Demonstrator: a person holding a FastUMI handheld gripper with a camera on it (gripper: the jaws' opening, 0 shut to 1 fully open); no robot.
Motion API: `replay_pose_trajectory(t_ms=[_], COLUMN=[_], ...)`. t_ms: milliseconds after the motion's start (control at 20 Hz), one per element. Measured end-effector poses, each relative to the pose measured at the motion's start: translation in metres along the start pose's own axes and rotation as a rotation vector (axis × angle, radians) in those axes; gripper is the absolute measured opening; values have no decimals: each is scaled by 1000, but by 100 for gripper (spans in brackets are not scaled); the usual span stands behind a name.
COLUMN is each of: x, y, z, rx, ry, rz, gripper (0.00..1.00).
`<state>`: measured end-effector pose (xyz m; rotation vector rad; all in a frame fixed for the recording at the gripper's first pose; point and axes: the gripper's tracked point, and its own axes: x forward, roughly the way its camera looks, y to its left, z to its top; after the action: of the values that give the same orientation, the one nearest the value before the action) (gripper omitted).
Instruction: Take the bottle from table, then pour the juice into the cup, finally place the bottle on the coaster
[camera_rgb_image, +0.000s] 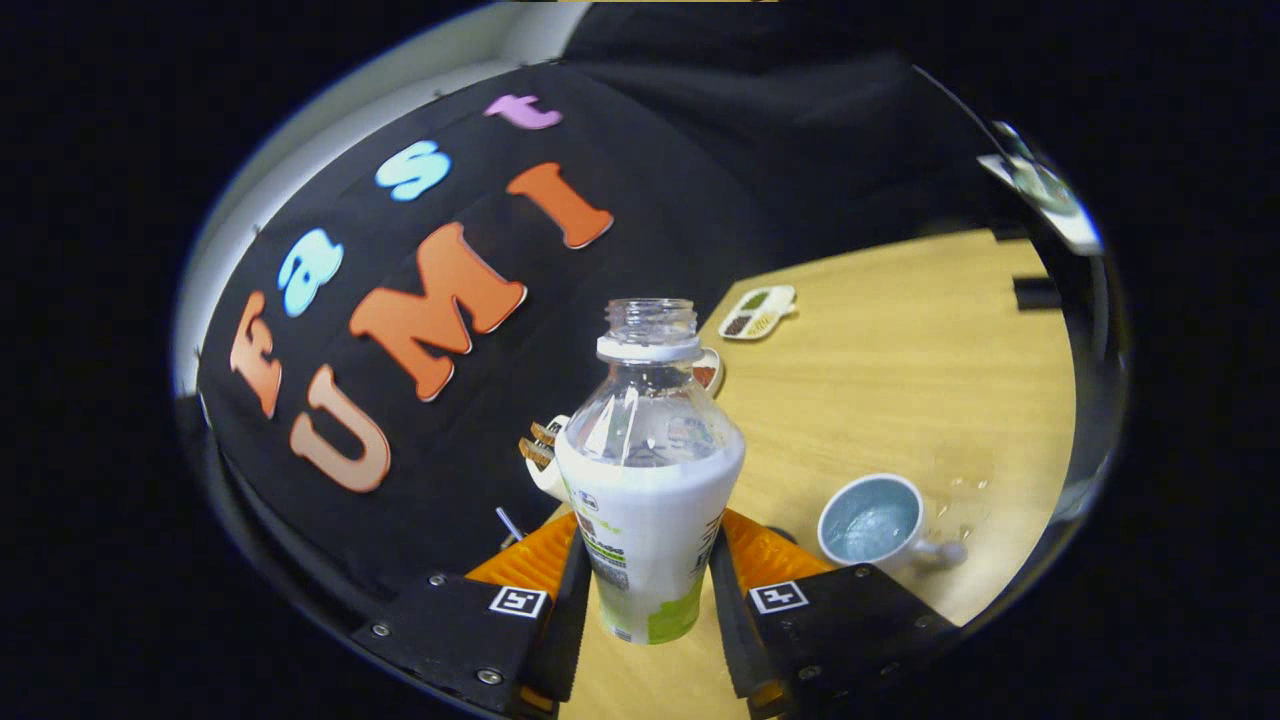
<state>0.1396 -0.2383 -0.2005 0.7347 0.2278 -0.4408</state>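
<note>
Gripper view, hand-held gripper (648, 590) clamped on uncapped bottle (648, 480), bottle hiding objects behind, cup (872, 520) beside.

I've got the gripper (648, 590) clamped on the bottle (648, 480), both fingers pressing its labelled lower body, cap off, neck clear w/ liquid low inside. Cup (873, 524) sits on the wooden table (900, 380) just beside the nearer finger, mouth open, handle pointing away from the bottle. Small tray (758, 313) w/ compartments lies well beyond, near the booth wall; view's tilted.
</note>
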Motion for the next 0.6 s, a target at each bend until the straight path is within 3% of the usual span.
replay_pose_trajectory(t_ms=[150,300,600], x=[10,26,65], y=[3,9,-1], z=[13,3,-29], rx=[-280,-488,-610], ry=[-98,-103,-90], rz=[-24,-34,-75], gripper=[59,59,59])
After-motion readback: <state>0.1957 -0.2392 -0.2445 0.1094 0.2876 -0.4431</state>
